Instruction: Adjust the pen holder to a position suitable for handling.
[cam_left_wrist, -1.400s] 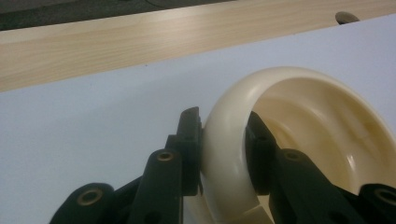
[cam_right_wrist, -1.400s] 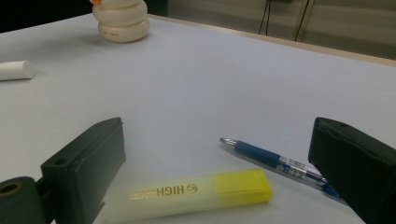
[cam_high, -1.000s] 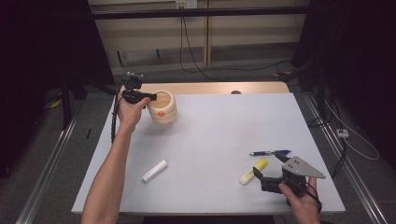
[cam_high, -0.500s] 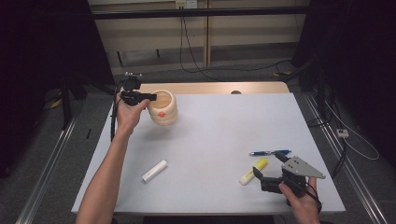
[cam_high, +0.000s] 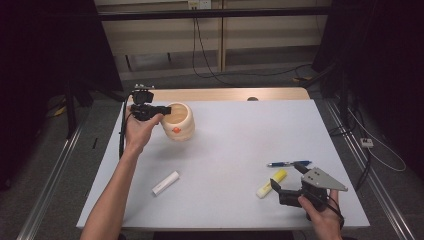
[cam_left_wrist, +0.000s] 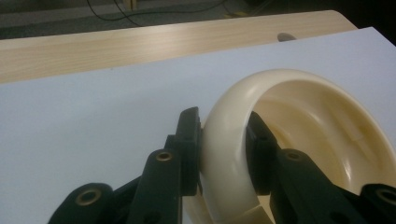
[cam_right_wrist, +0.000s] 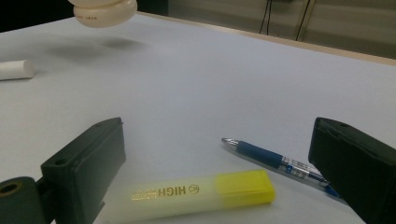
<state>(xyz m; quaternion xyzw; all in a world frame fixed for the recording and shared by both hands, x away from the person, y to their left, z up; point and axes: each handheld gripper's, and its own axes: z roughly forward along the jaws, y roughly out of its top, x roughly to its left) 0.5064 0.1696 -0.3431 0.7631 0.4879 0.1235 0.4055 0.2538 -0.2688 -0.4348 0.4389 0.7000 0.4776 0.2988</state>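
High view. White table (cam_high: 225, 150), wood strip along the far edge. Left gripper (cam_high: 162, 109) at far left, held in the left hand (cam_high: 137, 130), jaws clamped on the near-left rim of a cream pot (cam_high: 179, 121). Pot has an orange mark on its side. Forearm runs in from bottom left. White cylinder (cam_high: 165, 183) lies flat, left of centre, well apart from the pot. Right gripper (cam_high: 286, 186) at near right in the right hand (cam_high: 320, 215), grey plate on top, jaws apart. Yellow highlighter (cam_high: 271, 183) lies just beside its left jaw tip; blue pen (cam_high: 289, 163) a little farther back, near the other jaw.

Left gripper view. Jaws closed on the pot's (cam_left_wrist: 289, 140) rim wall, one outside, one inside, both touching. Pot mouth open, interior cream and bare where visible. White tabletop and wood edge behind.

Right gripper view. Jaws wide apart, nothing between them gripped. Highlighter (cam_right_wrist: 201, 193) lies across the gap near the jaw bases, yellow cap to the right, gold "HIGH" lettering on the barrel. Pen (cam_right_wrist: 275, 161) lies behind it, tip pointing left. Pot (cam_right_wrist: 102, 11) far off at top left, its base clear of the table, shadow beneath. End of the cylinder (cam_right_wrist: 16, 69) at left edge.
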